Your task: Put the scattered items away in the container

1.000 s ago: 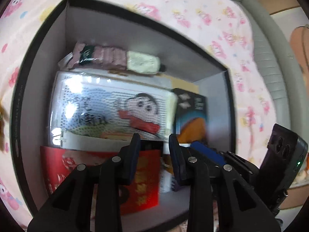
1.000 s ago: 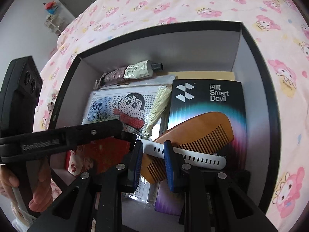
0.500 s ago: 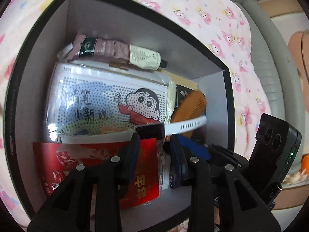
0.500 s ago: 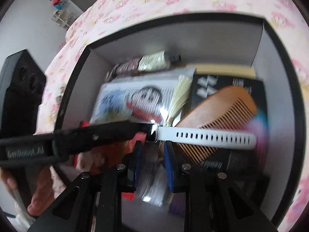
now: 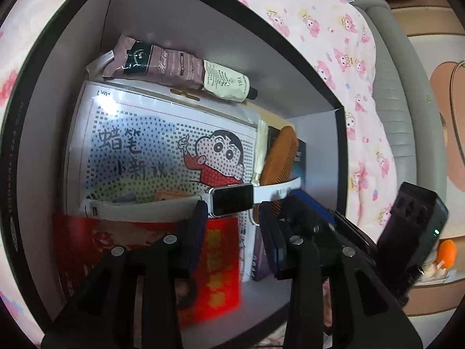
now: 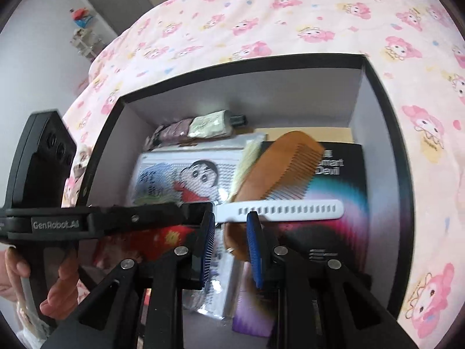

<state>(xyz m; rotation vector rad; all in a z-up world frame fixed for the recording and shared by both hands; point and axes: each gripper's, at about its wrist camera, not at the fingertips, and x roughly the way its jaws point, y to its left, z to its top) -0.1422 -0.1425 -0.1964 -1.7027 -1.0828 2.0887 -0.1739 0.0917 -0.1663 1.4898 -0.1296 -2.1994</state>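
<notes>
Where left jaws gape, smartwatch (image 5: 231, 202) just beyond.

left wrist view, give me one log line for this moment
left gripper: open, jaws just opening | white-strapped black-screen smartwatch: between its fingertips, strap over brown wooden comb | black-rimmed open-top box: holds both | right gripper: open

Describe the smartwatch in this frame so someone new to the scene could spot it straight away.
Look inside the black-rimmed box on the pink cartoon bedsheet. Across its middle, over the wooden comb, lies the smartwatch. It alone has a dark rectangular screen and a white strap with a row of holes.
</notes>
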